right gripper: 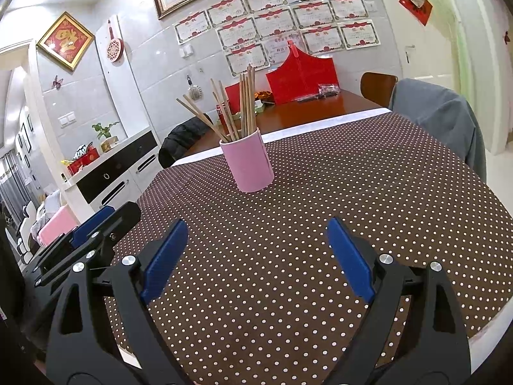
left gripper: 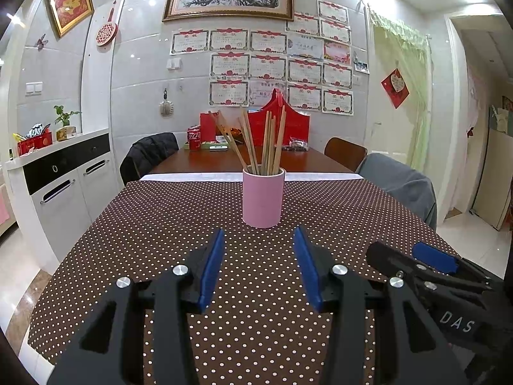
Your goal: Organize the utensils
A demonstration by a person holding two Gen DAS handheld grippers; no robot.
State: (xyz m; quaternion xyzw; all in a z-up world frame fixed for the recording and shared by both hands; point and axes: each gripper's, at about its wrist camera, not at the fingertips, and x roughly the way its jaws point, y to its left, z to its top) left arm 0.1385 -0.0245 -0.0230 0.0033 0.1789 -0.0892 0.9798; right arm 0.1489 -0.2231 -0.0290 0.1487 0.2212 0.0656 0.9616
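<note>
A pink cup (left gripper: pixel 263 197) stands upright on the brown polka-dot tablecloth (left gripper: pixel 160 224), holding several wooden chopsticks (left gripper: pixel 267 141) that fan out of its top. My left gripper (left gripper: pixel 259 240) is open and empty, a short way in front of the cup. My right gripper (right gripper: pixel 256 234) is open and empty, further back from the cup (right gripper: pixel 250 164) with its chopsticks (right gripper: pixel 237 109). The right gripper also shows at the lower right of the left wrist view (left gripper: pixel 426 263). The left gripper shows at the lower left of the right wrist view (right gripper: pixel 96 224).
Beyond the cloth is bare wooden table (left gripper: pixel 224 160) with a red can (left gripper: pixel 193 139), red boxes (left gripper: pixel 282 122) and small items. Chairs with dark (left gripper: pixel 150 154) and grey (left gripper: pixel 400 186) jackets flank the table. A white sideboard (left gripper: pixel 64 176) stands at the left.
</note>
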